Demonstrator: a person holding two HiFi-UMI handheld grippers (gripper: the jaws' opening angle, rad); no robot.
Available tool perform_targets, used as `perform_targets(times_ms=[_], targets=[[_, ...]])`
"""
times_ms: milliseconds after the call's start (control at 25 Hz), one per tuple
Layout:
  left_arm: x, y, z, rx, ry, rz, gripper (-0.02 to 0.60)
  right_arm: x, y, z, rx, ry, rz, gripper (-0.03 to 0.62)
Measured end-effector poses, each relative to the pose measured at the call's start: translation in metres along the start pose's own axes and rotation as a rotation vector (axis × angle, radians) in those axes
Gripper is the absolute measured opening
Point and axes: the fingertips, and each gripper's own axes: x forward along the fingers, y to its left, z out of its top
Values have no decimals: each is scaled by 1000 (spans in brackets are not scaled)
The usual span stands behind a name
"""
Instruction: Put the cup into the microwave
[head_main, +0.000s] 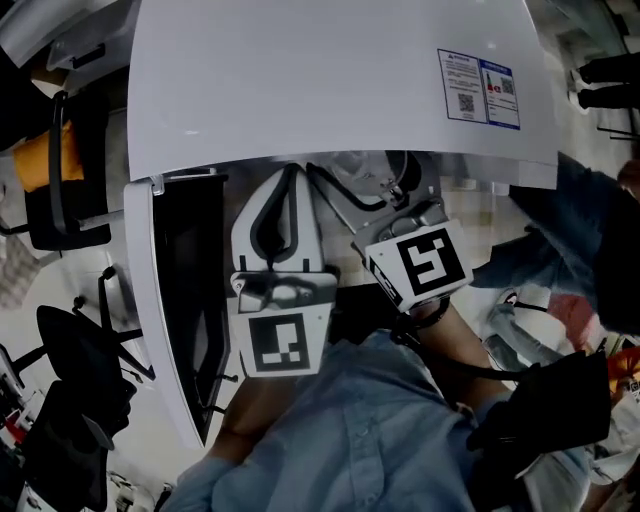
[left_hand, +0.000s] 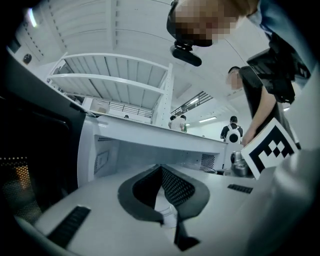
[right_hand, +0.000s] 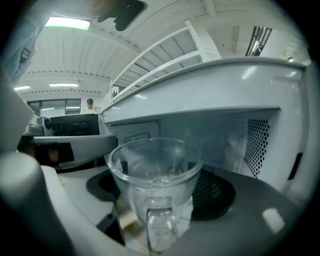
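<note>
Our right gripper (right_hand: 159, 197) grips the glass cup (right_hand: 155, 165) by its sides, handle toward us, at the open mouth of the microwave (right_hand: 210, 85). Our left gripper (left_hand: 161, 172), jaw tips pressed together on nothing, sits close beside it at the same mouth. The door (head_main: 185, 300) stands swung out at left. Black chairs (head_main: 75, 360) crowd the floor beyond it; people (left_hand: 232, 131) stand far off.

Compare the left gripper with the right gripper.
The right gripper grips a glass cup, jaws spread wide around it; the left gripper holds nothing, jaws together at the tips. In the head view the left gripper points straight ahead, while the right gripper angles in from the side. Both face the open microwave.
</note>
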Motion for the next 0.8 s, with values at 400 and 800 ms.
perform_targets(times_ms=[400,800], targets=[[9,12,-5,-33,20,18,6,23,-8,-4,-5,20,4,382],[13,17,-12,-54,38,13,6,46,-22,-16,18,28,-23,382]])
